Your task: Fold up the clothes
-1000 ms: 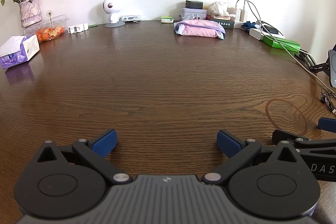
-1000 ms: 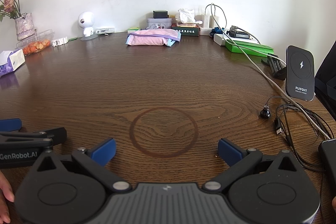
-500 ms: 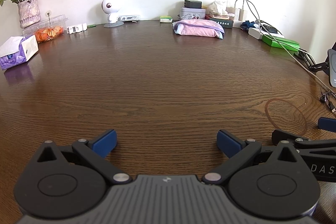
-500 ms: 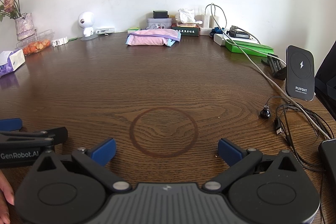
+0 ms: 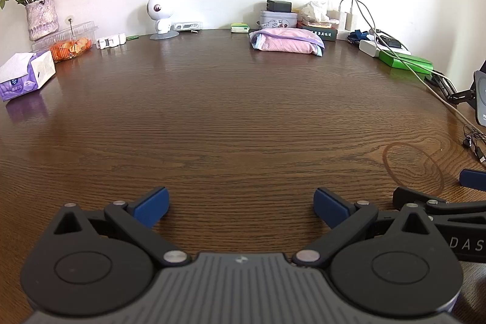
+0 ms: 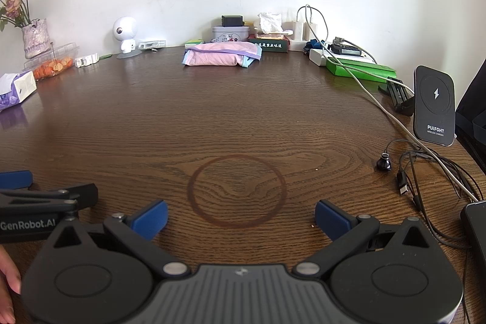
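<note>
A folded pink garment point(image 5: 287, 43) point(image 6: 221, 57) with lilac and pale blue trim lies at the far side of the brown wooden table point(image 5: 237, 117), well away from both grippers. My left gripper point(image 5: 241, 204) rests low over the near table edge, open, with nothing between its blue pads. My right gripper point(image 6: 241, 216) sits beside it to the right, also open and empty, over a dark ring stain point(image 6: 237, 192). Each gripper's side shows at the edge of the other's view.
A tissue box point(image 5: 25, 75), a plastic food tray point(image 5: 65, 41) and a vase of flowers point(image 5: 41, 17) stand at the left. A small white robot figure point(image 5: 159, 17), tins and boxes line the back wall. Cables point(image 6: 425, 175), a green box point(image 6: 361, 69) and a black wireless charger point(image 6: 434, 105) crowd the right edge.
</note>
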